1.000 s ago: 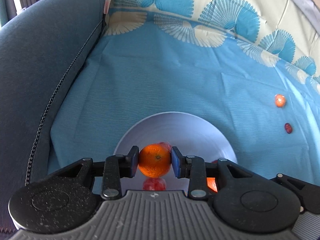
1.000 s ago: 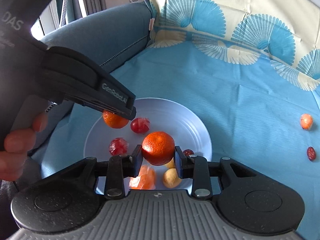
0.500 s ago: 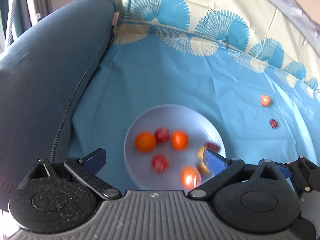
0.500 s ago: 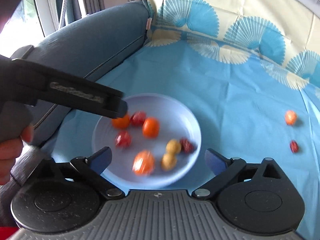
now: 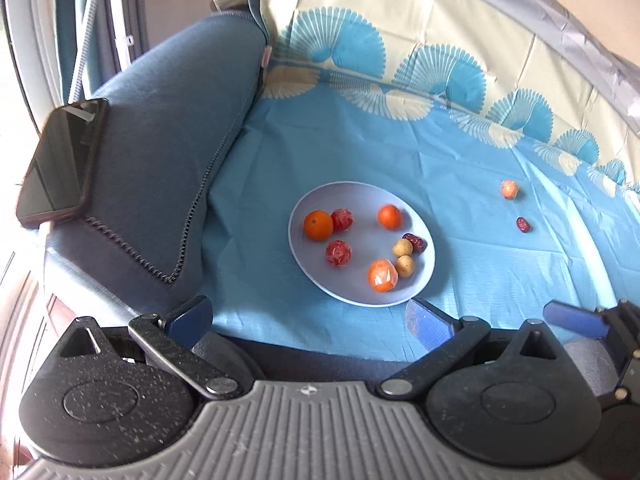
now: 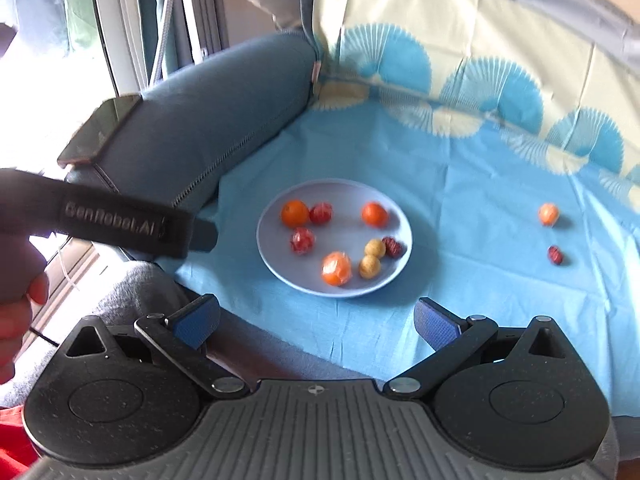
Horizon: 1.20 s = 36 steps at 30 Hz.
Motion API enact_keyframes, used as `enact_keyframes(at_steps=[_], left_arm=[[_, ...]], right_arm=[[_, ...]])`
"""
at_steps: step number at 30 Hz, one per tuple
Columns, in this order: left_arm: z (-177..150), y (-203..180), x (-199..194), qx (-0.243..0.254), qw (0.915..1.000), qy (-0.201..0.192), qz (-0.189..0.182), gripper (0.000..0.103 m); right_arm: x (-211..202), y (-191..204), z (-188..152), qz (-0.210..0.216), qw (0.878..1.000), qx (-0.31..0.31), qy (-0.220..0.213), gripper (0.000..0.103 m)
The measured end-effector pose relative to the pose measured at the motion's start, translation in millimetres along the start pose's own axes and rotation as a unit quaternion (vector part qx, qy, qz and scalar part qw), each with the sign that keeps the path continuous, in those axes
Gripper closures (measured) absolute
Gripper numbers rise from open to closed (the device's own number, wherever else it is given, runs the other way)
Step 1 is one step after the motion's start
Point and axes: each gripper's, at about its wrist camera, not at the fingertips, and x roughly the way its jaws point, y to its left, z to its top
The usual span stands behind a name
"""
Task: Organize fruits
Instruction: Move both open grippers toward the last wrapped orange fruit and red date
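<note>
A pale blue plate (image 5: 352,200) (image 6: 340,196) sits on the blue cloth and holds several fruits: two oranges (image 5: 318,225) (image 5: 389,216), a wrapped orange fruit (image 5: 383,276), two wrapped red fruits (image 5: 338,252), two small yellow fruits (image 5: 404,266) and a red date (image 5: 416,241). A small orange fruit (image 5: 509,189) (image 6: 548,214) and a red date (image 5: 522,224) (image 6: 555,255) lie on the cloth to the right. My left gripper (image 5: 310,320) is open and empty, back from the plate. My right gripper (image 6: 316,322) is open and empty, also back from the plate.
A blue-grey cushion (image 5: 168,128) lies left of the plate with a dark phone (image 5: 60,160) on its edge. The left gripper's body (image 6: 120,224) crosses the left of the right wrist view. The patterned cloth (image 5: 440,68) rises behind.
Both grippers let go of their oranges onto the plate, opened wide and drew back and up from the plate.
</note>
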Motion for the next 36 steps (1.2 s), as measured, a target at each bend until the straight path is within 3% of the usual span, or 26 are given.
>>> enact_keyframes(at_steps=[3, 11, 17, 25, 36], left_arm=[[-6.4, -4.5, -11.7, 0.012, 0.9999, -0.006, 0.002, 0.0], [-15.1, -17.9, -41.9, 0.033, 0.9984, -0.044, 0.007, 0.0], [-19.0, -18.4, -52.4, 0.033, 0.9983, -0.048, 0.006, 0.0], [-15.2, -12.7, -57.2, 0.014, 0.9989, -0.045, 0.004, 0.0], [-15.9, -17.9, -57.3, 0.027, 0.9985, -0.048, 0.005, 0.0]], right_arm=[[-17.9, 1.1, -5.6, -0.002, 1.0, -0.001, -0.028, 0.001], [-46.2, 0.8, -12.0, -0.011, 0.998, -0.001, -0.056, 0.001], [-60.6, 3.7, -17.7, -0.01, 0.997, -0.003, -0.072, 0.001], [-63.3, 5.0, -17.3, -0.012, 0.997, -0.004, -0.073, 0.001], [-64.3, 4.8, -19.0, -0.013, 0.997, -0.003, -0.074, 0.001]])
